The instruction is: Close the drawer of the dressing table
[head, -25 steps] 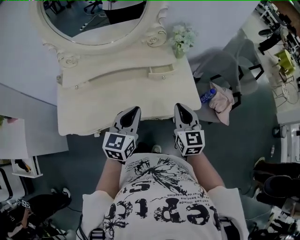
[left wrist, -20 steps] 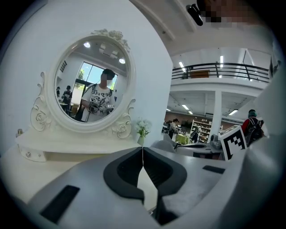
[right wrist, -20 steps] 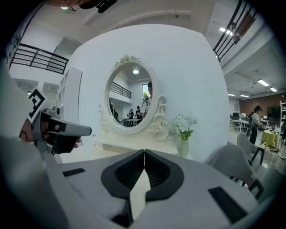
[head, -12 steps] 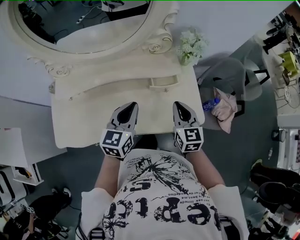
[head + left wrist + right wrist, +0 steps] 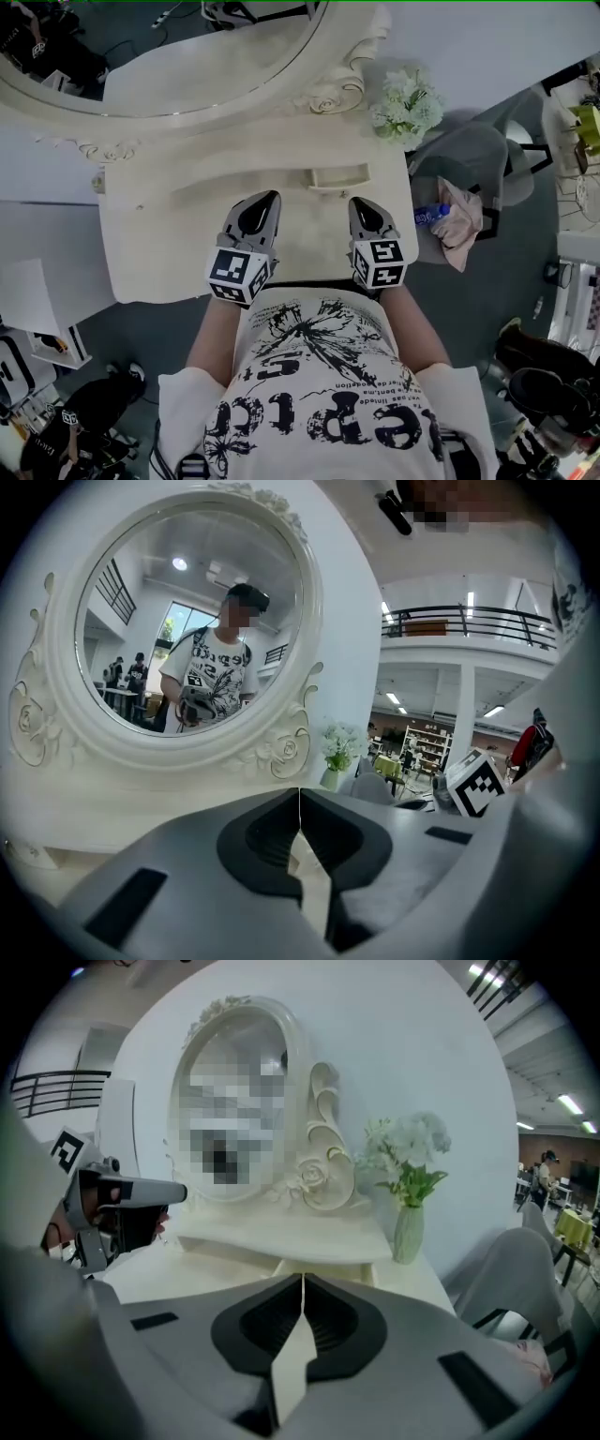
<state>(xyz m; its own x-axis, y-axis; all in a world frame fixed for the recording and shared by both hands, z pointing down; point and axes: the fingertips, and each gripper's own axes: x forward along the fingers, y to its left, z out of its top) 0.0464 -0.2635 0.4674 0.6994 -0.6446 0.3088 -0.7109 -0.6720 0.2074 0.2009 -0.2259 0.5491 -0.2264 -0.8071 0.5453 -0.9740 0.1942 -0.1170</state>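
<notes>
The left gripper hovers over the dressing table, jaws pressed together and empty. The small drawer juts out of the raised shelf, near the right gripper, which is also closed on nothing. This looks like the approach; next, its closed tip should push the drawer front straight in.

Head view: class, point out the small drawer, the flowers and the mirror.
small drawer [image 5: 339, 177], head view, middle of its front edge.
flowers [image 5: 409, 101], head view, the white blooms.
mirror [image 5: 187, 80], head view, the glass inside the frame.
</notes>
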